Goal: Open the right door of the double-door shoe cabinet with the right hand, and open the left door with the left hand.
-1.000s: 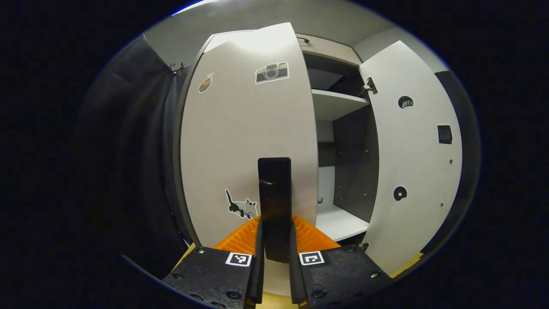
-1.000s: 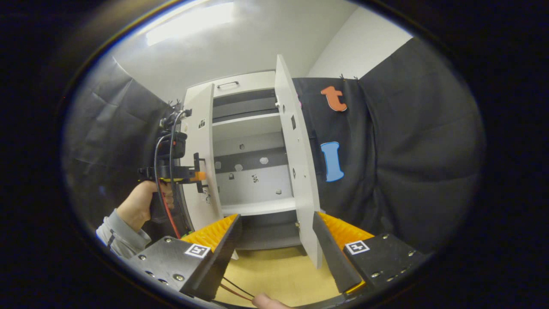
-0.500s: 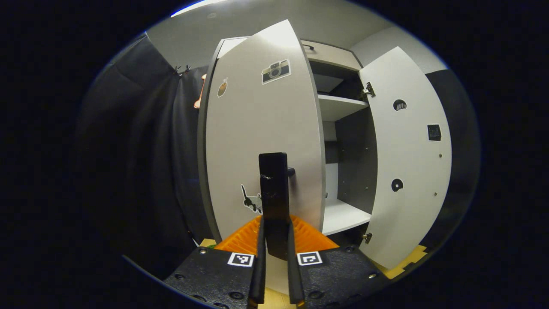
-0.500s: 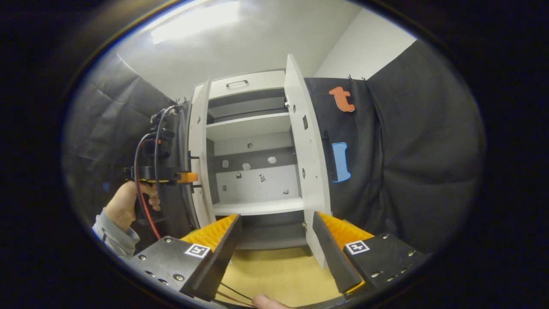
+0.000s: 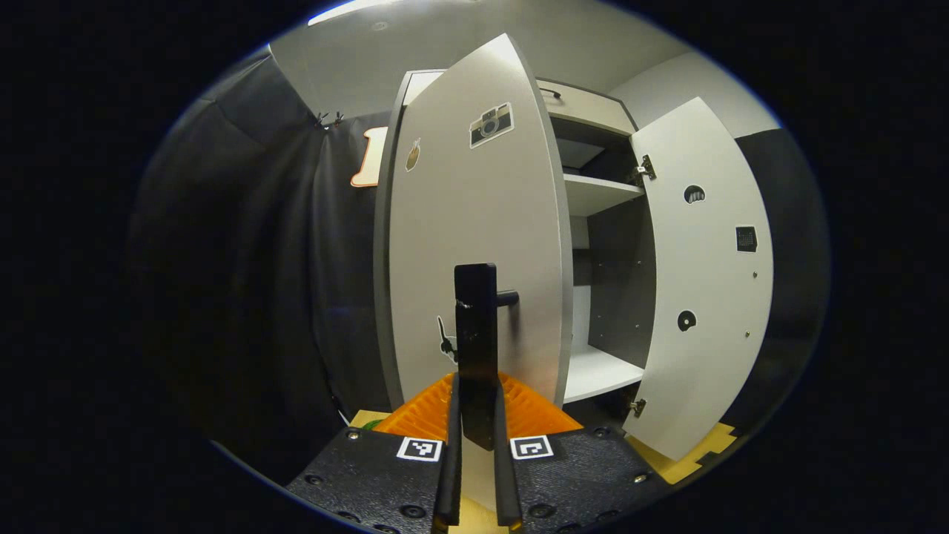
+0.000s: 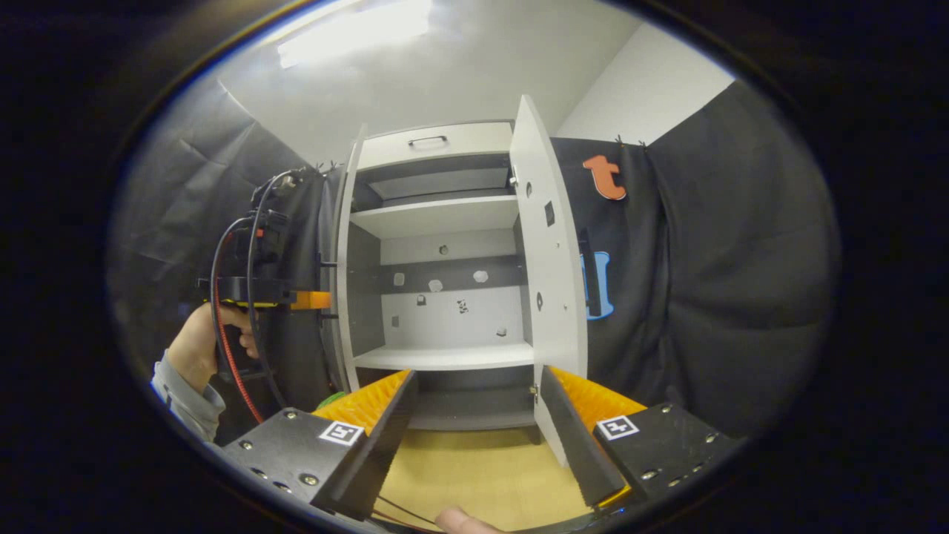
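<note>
The white shoe cabinet (image 6: 437,141) stands with both doors swung out. In the left gripper view, the left door (image 5: 474,215) carries stickers and a black bar handle (image 5: 475,326); my left gripper (image 5: 475,386) is shut on that handle. The right door (image 5: 704,282) hangs wide open beyond it. In the right gripper view the left door (image 6: 342,282) shows edge-on, with the left gripper (image 6: 308,300) and the hand (image 6: 196,345) holding it beside the door. The right door (image 6: 552,274) stands open, and my right gripper (image 6: 478,374) is open, holding nothing, well back from the cabinet.
Inside the cabinet are a white upper shelf (image 6: 434,215) and a lower shelf (image 6: 445,357). A drawer front with a handle (image 6: 428,139) tops the cabinet. Black cloth walls (image 6: 712,297) close in both sides. The floor (image 6: 474,467) is yellow.
The left door has swung further open with my left gripper shut on its handle. The right gripper has stayed open and its view has drifted slightly.
</note>
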A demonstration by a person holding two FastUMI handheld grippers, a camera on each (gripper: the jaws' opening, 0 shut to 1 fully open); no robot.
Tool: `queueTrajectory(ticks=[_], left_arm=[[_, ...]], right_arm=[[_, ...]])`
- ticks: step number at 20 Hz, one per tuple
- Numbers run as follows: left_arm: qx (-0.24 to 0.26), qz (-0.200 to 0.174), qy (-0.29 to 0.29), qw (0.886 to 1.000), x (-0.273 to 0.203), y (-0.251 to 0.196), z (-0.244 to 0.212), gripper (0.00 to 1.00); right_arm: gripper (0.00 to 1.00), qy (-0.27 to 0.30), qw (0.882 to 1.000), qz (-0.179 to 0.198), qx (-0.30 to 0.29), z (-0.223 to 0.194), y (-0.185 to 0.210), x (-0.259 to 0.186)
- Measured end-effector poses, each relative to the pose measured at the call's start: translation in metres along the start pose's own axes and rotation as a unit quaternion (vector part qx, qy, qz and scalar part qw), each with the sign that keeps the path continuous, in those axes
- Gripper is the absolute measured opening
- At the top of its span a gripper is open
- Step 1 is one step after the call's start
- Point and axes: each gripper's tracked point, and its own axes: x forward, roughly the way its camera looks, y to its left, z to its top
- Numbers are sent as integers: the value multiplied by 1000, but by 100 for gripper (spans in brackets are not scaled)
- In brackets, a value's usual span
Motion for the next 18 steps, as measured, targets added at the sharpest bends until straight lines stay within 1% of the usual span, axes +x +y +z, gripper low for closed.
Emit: queueTrajectory(ticks=[3, 6, 7, 8, 9, 11, 12, 13, 14, 15, 16, 17, 18], left_arm=[[-3, 5, -3, 1000, -5, 9, 1, 17], [5, 14, -3, 1000, -11, 20, -1, 17], [7, 20, -5, 1000, -13, 26, 0, 15], [7, 26, -6, 1000, -16, 31, 0, 15], [8, 33, -7, 999, -17, 38, 0, 14], [12, 50, -8, 999, -23, 52, 0, 10], [17, 60, -8, 998, -25, 62, 0, 9], [21, 69, -7, 997, -26, 70, 0, 3], [22, 74, -7, 997, -28, 78, 0, 5], [18, 76, -8, 997, -29, 85, 0, 2], [15, 76, -7, 997, -29, 89, 0, 2], [16, 75, -9, 997, -30, 94, 0, 0], [15, 77, -10, 997, -30, 100, -1, 1]], right_arm=[[98, 3, 1000, 10, 13, -1, 7, 1], [98, 4, 1000, 7, 5, -4, 8, 3], [99, 5, 1000, 7, 3, -4, 9, 4], [94, 6, 1000, 8, 2, -5, 11, 4], [98, 7, 1000, 9, 2, -6, 13, 5], [98, 8, 1000, 9, 2, -7, 14, 6], [99, 8, 1000, 10, 3, -7, 15, 6], [98, 8, 1000, 10, 4, -7, 17, 7], [98, 8, 1000, 11, 5, -7, 18, 6], [98, 9, 1000, 10, 6, -9, 20, 8], [94, 9, 1000, 10, 7, -10, 21, 8], [98, 11, 1000, 10, 7, -11, 23, 9], [98, 12, 1000, 9, 7, -12, 24, 10]])
